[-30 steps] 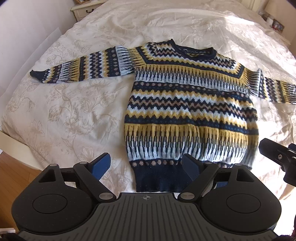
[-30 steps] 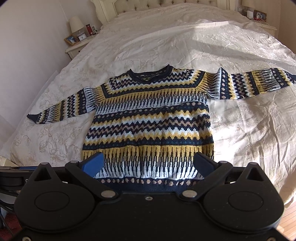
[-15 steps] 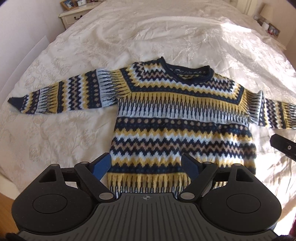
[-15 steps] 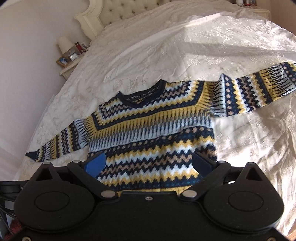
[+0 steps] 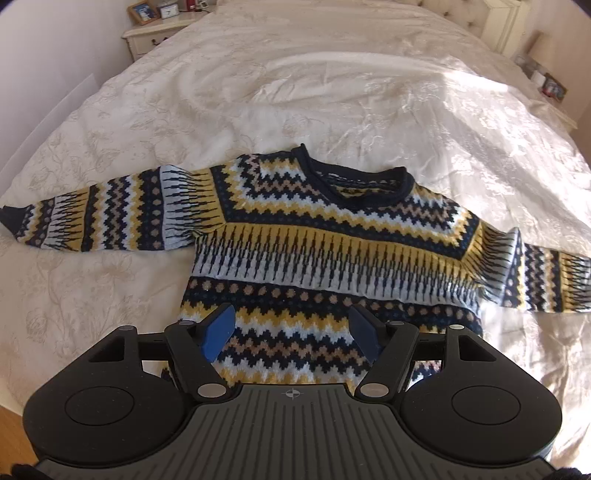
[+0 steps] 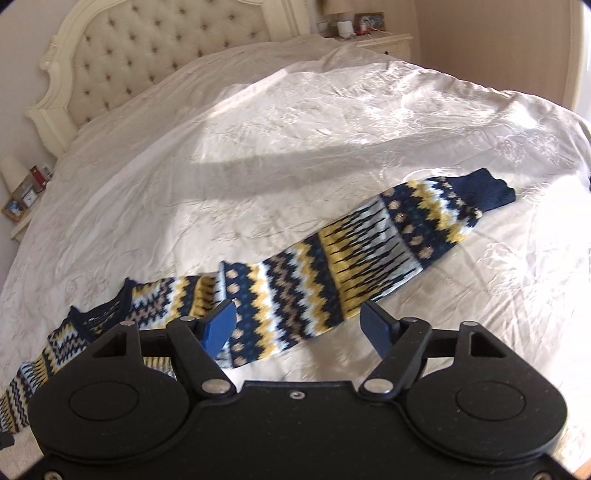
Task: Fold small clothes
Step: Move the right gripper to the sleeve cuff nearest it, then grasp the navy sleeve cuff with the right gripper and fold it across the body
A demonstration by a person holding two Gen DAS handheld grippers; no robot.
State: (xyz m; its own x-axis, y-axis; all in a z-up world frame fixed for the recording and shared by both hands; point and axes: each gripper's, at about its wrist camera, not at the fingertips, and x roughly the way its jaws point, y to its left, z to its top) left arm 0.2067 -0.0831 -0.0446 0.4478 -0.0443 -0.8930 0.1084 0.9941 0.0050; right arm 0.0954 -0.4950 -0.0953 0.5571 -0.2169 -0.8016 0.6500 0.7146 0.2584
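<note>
A navy, yellow and white patterned knit sweater (image 5: 332,258) lies flat on a cream bedspread (image 5: 295,92), front up, both sleeves stretched out sideways. My left gripper (image 5: 291,332) hovers open over the sweater's lower body with nothing between its fingers. In the right wrist view the sweater's right sleeve (image 6: 351,258) runs diagonally up to its navy cuff (image 6: 484,192). My right gripper (image 6: 299,326) is open just above the upper part of that sleeve, holding nothing. The sweater's hem is hidden behind the left gripper body.
A tufted cream headboard (image 6: 147,55) stands at the bed's far end. Nightstands with lamps and framed photos flank it (image 5: 155,33) (image 6: 369,33). Wooden floor (image 5: 11,435) shows at the bed's near edge. Bare bedspread surrounds the sweater.
Both grippers have moved forward over the bed. The left now sits above the sweater's body; the right has swung right, over the right sleeve. Both stay open.
</note>
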